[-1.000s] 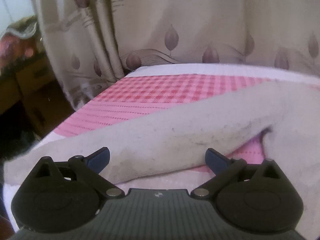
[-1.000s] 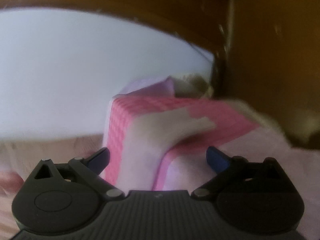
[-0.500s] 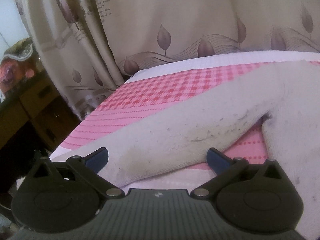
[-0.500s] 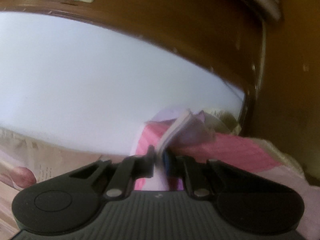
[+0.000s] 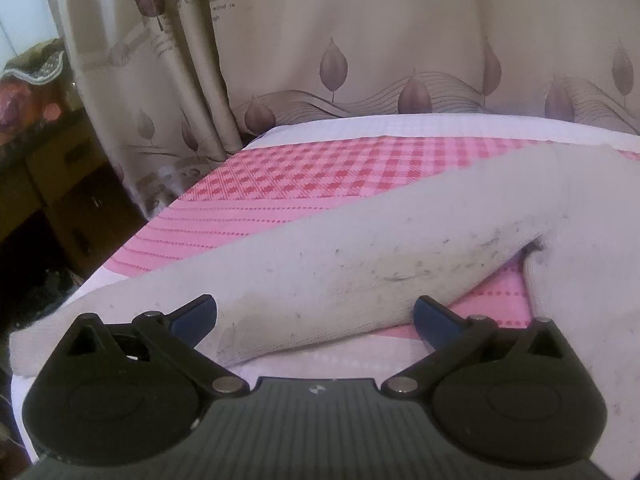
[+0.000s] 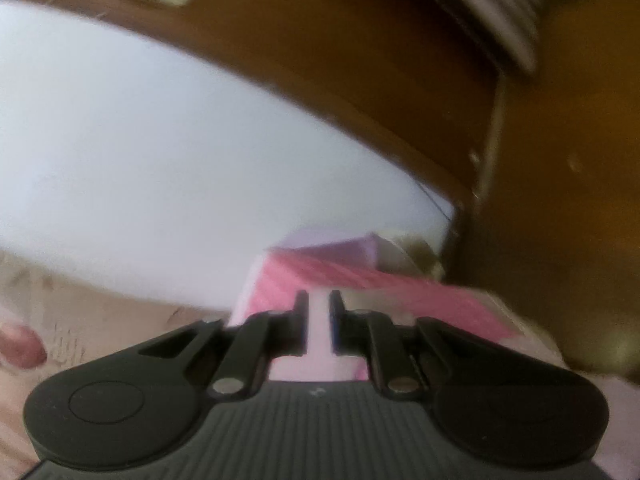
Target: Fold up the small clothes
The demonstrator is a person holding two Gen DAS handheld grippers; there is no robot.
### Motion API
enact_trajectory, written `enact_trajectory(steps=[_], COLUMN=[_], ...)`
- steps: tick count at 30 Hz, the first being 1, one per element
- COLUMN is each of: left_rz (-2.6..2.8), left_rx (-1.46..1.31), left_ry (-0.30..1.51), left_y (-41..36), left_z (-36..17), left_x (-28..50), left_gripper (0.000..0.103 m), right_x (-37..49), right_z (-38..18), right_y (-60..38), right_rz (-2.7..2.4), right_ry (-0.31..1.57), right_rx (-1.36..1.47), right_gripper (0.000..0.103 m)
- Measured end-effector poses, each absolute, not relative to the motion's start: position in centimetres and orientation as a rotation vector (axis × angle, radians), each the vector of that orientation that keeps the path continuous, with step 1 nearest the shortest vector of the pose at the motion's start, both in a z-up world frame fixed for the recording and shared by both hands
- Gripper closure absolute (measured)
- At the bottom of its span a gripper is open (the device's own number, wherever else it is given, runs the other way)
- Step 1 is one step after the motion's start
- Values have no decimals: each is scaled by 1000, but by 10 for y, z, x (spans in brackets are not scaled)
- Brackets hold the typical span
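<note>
An off-white, slightly soiled knit garment (image 5: 360, 260) lies across a pink checked cloth (image 5: 320, 168) with a white border. One long leg of it runs from the upper right to the lower left. My left gripper (image 5: 314, 308) is open, its blue-tipped fingers (image 5: 196, 314) on either side of that leg and not pressing it. In the blurred right wrist view, my right gripper (image 6: 319, 308) pinches a raised fold of pink and pale lilac cloth (image 6: 360, 284). Its jaws are opening a touch, with the fold still pressed between the pads.
A beige curtain (image 5: 360, 40) with leaf prints hangs behind the bed. Dark wooden furniture (image 5: 60, 200) stands off the left edge. In the right wrist view a brown wooden frame (image 6: 360, 60) curves over a white panel (image 6: 160, 152).
My right gripper went from wide open around the pink cloth's corner to pinched on it, and rose with it. The left gripper stayed open over the garment leg.
</note>
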State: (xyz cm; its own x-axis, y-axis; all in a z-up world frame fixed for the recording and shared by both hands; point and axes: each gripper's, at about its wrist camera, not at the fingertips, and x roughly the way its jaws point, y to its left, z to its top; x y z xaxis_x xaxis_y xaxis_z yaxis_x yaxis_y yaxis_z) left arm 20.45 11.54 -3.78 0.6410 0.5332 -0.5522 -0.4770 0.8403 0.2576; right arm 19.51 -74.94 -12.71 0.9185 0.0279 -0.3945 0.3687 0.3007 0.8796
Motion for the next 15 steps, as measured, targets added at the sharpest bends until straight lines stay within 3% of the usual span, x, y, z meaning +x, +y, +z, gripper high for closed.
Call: enact_trajectory(steps=[1,3,5,6,9,11,12,13,14,15], left_rz=[577,577,578,579,582,583,585,587,588,590], left_rx=[91,92,94,95,97,102,106,111,116,123], left_ry=[659,659,660,660,662,663,663,663,663,663], left_y=[115,115,115,115,114,114,113,112,111,111], left_z=[-38,-38,-38,-38,-38,-38,-38,-38,-39,-39], left_x=[205,205,205,205,206,206,207,206,206,206], left_gripper=[0,0,0,0,0,0,0,0,0,0], right_x=[191,186,187,193,208,221,226,230,233,236], right_z=[-135,-143,-150,-156,-169,-171,-174,-175,-177,-178], right_y=[-752,-756,-760,-762,-761,-757,-756,-755,-755,-755], right_rz=[-244,-289,-287,-272,-215,-185,-186,-208,-229,-235], right_ry=[359,346,378,419,496,509,503,490,474,432], right_rx=[1299,1318,1333,1358,1425,1418,1425,1417,1404,1402], right_gripper=[90,70,28,24,24,30,38,64,78,82])
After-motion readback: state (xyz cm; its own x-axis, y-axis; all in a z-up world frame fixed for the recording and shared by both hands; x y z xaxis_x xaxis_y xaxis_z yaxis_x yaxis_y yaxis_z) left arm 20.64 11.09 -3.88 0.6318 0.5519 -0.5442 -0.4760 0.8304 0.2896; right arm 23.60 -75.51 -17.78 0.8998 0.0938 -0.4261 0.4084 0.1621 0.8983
